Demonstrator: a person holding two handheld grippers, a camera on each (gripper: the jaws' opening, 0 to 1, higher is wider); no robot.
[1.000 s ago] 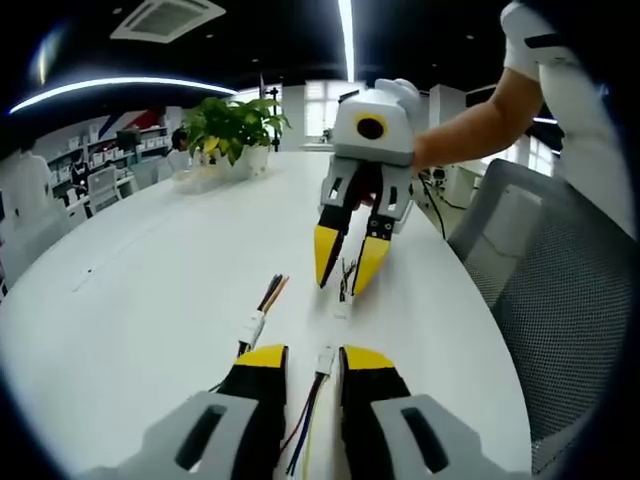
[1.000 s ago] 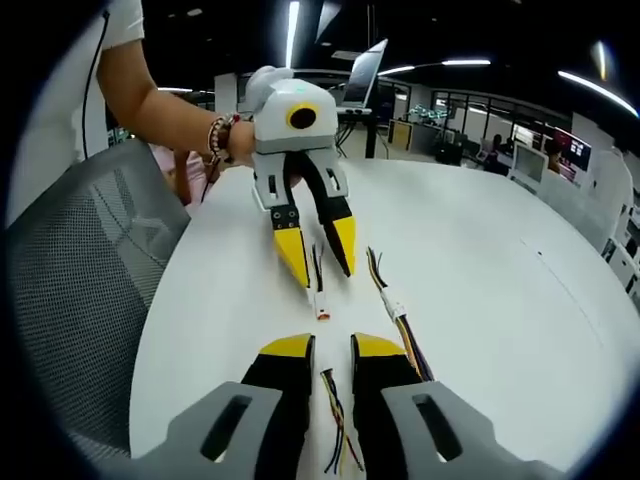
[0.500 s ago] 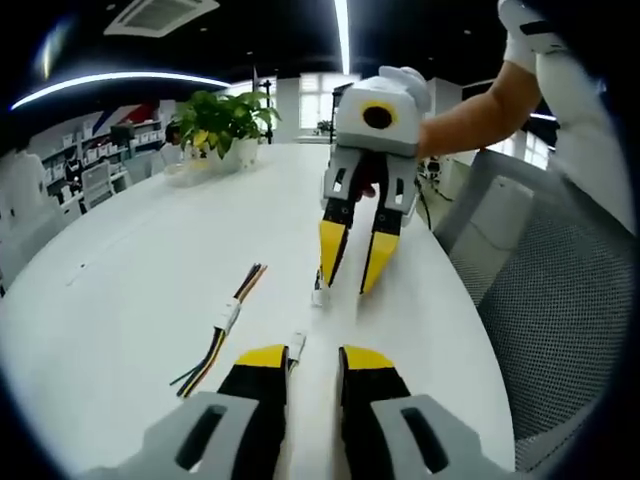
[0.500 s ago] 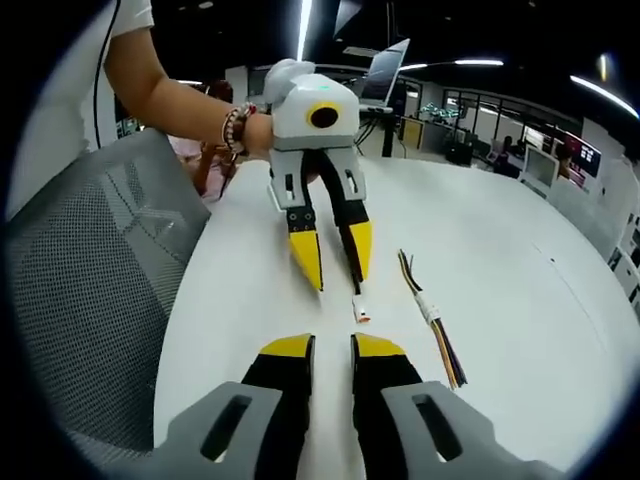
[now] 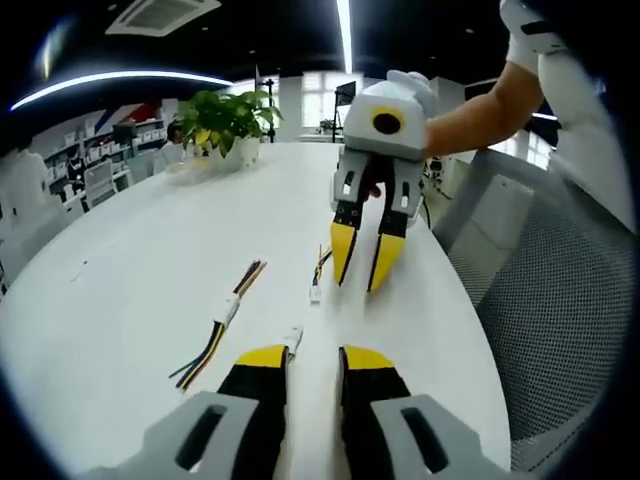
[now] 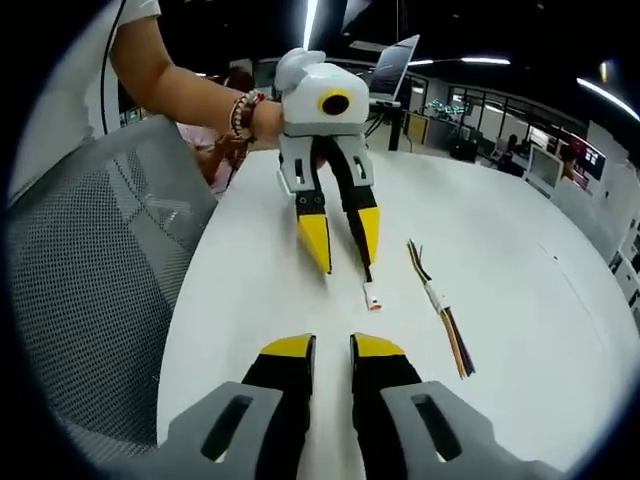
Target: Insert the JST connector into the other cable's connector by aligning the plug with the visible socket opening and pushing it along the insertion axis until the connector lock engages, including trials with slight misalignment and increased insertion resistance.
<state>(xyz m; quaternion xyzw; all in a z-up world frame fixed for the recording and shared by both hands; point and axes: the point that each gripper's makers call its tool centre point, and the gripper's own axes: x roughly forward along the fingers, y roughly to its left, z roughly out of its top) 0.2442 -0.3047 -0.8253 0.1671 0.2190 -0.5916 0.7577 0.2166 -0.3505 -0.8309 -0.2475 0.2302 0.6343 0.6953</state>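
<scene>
While the broad white round table [image 5: 130, 270] carries everything here, a grey mesh office chair [image 6: 95, 280] stands close against its edge beside the person, and a green potted plant [image 5: 222, 125] sits well back on the far side of the tabletop. The left gripper [image 5: 303, 362], white-bodied with yellow-tipped black fingers, hovers low with a narrow gap between its jaws and nothing in them; the small white JST connector [image 5: 292, 340] of one cable lies on the table just ahead of its left finger. The right gripper [image 5: 364, 268], of the same build, points down toward the table with its jaws narrowly parted; whether they touch anything I cannot tell. Just beside its tips lies the second white connector on thin dark wires [image 5: 316, 290]. Further out rests a loose multicoloured wire bundle with a white connector at its middle [image 5: 220, 320], apart from both grippers.
</scene>
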